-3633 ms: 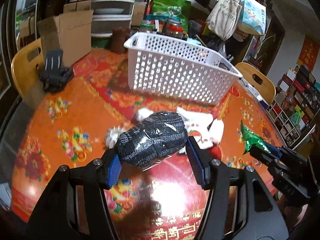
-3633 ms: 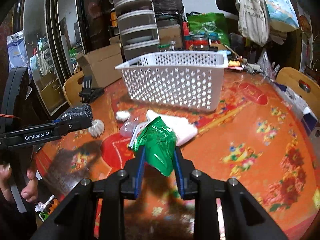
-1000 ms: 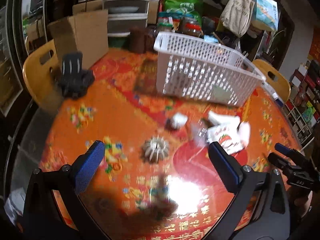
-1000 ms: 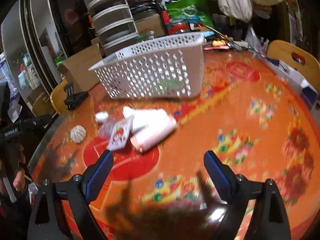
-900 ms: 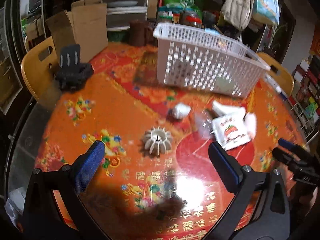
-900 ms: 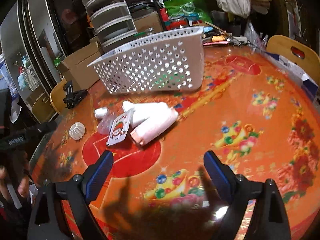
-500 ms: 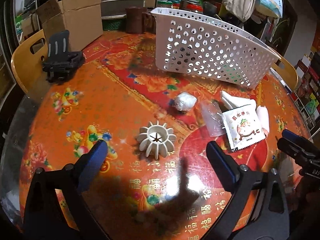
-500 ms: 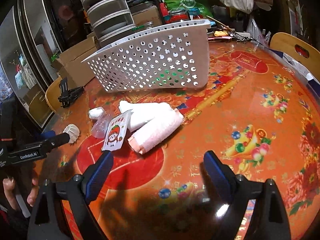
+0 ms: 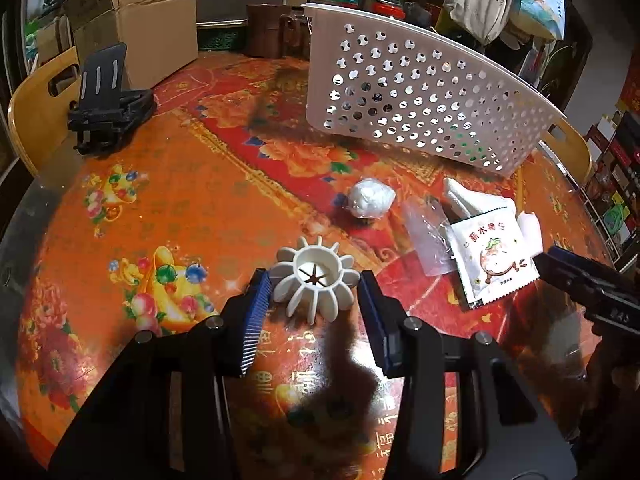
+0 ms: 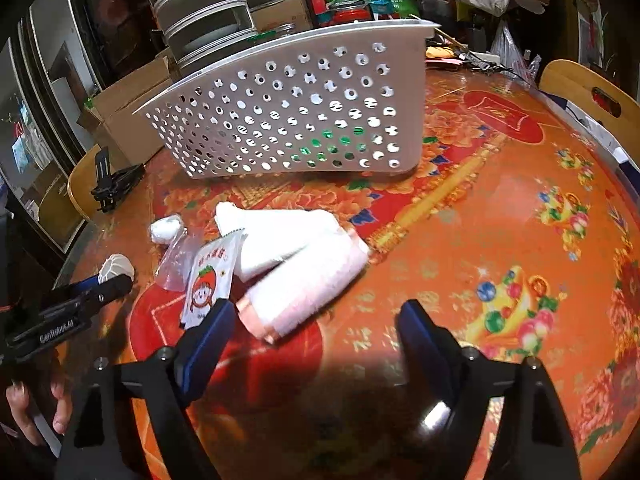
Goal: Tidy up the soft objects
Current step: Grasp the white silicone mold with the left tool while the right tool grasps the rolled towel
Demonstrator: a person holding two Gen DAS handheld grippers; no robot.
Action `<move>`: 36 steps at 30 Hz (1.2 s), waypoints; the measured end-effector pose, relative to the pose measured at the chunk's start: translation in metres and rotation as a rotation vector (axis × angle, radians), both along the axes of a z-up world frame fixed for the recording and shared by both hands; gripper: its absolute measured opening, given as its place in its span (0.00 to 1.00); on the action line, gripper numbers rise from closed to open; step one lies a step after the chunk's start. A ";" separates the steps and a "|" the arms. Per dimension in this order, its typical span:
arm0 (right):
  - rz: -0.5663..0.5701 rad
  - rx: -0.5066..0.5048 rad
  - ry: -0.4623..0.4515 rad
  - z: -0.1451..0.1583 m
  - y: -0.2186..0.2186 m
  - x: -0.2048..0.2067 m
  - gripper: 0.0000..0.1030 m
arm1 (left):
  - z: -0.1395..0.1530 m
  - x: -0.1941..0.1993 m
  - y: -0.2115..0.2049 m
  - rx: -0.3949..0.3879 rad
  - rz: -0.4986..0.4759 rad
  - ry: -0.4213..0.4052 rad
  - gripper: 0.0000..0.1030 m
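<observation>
The largest risk lies with the white basket (image 9: 420, 96), which stands tilted at the far side of the table (image 9: 168, 208) — a careless carry toward it could knock its near wall and slide it. Next, the pink roll (image 10: 304, 284) lies slantwise between the right gripper (image 10: 316, 328) fingers, its copper-rimmed end close to the left pad while the right pad stands well clear; the jaws are closing but not yet touching, and an off-centre squeeze would probably roll it away or drag the strawberry packet (image 10: 208, 280) lying against it. Smallest, the white ribbed piece (image 9: 316, 276) sits between the closing jaws of the left gripper (image 9: 314, 300) — the pads meet only the tips of its thin fins, so it may well twist or pop free when lifted. Both grippers point steeply down at the table, side by side; the person's fingers (image 10: 36, 412) show at the lower left of the right view, under the left tool.
</observation>
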State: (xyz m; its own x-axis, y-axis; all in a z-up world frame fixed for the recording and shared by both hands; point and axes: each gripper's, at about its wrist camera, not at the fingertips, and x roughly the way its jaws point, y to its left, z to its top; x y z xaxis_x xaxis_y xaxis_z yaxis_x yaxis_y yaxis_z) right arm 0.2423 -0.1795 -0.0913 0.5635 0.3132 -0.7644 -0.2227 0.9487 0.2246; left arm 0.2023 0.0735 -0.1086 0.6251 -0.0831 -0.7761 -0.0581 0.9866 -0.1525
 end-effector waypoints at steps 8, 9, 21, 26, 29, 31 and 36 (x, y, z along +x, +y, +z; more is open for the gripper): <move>-0.007 0.001 0.015 0.000 0.008 0.012 0.57 | 0.000 -0.005 0.000 -0.002 -0.016 -0.009 0.41; -0.001 -0.002 0.015 0.000 0.010 0.012 0.54 | 0.000 -0.004 -0.001 -0.001 -0.019 -0.009 0.41; 0.031 -0.012 0.035 0.000 0.014 0.015 0.45 | 0.000 -0.007 -0.003 -0.004 -0.034 -0.011 0.41; 0.057 0.017 0.029 -0.001 0.010 0.015 0.40 | 0.000 -0.008 -0.005 0.002 -0.044 -0.011 0.41; 0.054 0.026 0.019 -0.001 0.006 0.010 0.38 | 0.000 -0.008 -0.005 0.000 -0.045 -0.011 0.41; 0.050 0.034 0.013 -0.001 0.003 0.006 0.36 | 0.001 -0.008 -0.005 -0.003 -0.046 -0.012 0.41; 0.035 0.043 -0.005 0.001 -0.010 -0.005 0.33 | 0.000 -0.008 -0.004 -0.009 -0.050 -0.013 0.41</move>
State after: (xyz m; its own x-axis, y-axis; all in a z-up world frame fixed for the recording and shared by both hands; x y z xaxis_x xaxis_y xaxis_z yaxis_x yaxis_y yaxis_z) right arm 0.2377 -0.1899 -0.0903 0.5553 0.3658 -0.7469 -0.2569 0.9296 0.2643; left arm 0.1945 0.0694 -0.1083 0.6302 -0.1212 -0.7669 -0.0070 0.9868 -0.1616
